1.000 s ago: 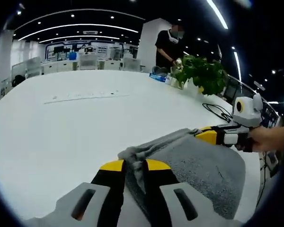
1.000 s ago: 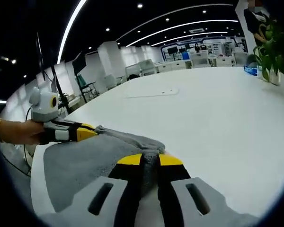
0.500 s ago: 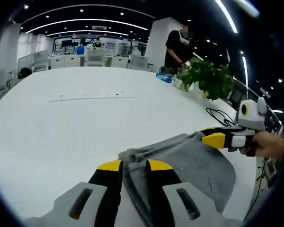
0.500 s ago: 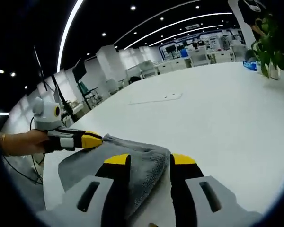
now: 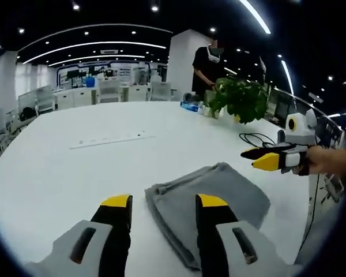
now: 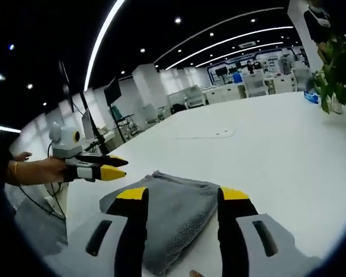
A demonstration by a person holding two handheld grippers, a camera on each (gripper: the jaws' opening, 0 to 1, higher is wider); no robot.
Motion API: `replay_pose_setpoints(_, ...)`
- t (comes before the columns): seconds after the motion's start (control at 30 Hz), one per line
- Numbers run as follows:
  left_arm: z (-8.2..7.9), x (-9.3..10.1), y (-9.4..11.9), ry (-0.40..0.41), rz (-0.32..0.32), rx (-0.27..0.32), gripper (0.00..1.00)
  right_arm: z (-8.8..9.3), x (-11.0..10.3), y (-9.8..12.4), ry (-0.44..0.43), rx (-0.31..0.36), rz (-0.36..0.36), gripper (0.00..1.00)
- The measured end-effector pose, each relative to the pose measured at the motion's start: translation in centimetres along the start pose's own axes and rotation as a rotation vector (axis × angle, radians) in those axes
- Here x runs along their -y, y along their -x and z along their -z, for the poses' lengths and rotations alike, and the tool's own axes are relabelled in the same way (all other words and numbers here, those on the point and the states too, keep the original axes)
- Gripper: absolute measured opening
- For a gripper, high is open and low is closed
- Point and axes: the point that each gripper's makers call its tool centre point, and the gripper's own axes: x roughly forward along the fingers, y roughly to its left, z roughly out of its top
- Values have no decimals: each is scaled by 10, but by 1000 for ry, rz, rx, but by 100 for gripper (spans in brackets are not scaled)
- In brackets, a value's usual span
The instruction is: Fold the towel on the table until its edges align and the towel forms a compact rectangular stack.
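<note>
The left gripper [image 5: 160, 202] hung spread and empty above the folded grey terry towel [image 5: 210, 199] lying on the white table [image 5: 75, 167], and the right gripper [image 6: 181, 195] hovered likewise gaping and empty, both seemingly clear of the fold.

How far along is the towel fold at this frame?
Done: the grey towel lies folded on the white table as a layered rectangle. In hand: nothing; the left gripper and right gripper are open, off the cloth. Left: perhaps squaring edges; alignment is hard to judge.
</note>
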Motion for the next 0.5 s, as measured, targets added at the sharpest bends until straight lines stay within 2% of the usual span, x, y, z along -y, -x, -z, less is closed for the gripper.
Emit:
replay_pose_setpoints(0.1,5,11,10,-27,26,5,47,3,-8,7,57,-16,-10,47)
replay_pose_setpoints(0.27,14,25,26,-33,55,15,53,11,-23,19,80,-30,-23,51)
replay_pose_setpoints(0.33,16,30,32,-25,69,29,55,16,-26,23,125,-41,-10,52)
replay_pose_setpoints(0.4,19,32,38,-9,76,41,56,22,-28,26,131,-65,0,57)
replay_pose_setpoints(0.5,24,34,45,-12,70,44,62,25,-31,33,139,-60,14,64)
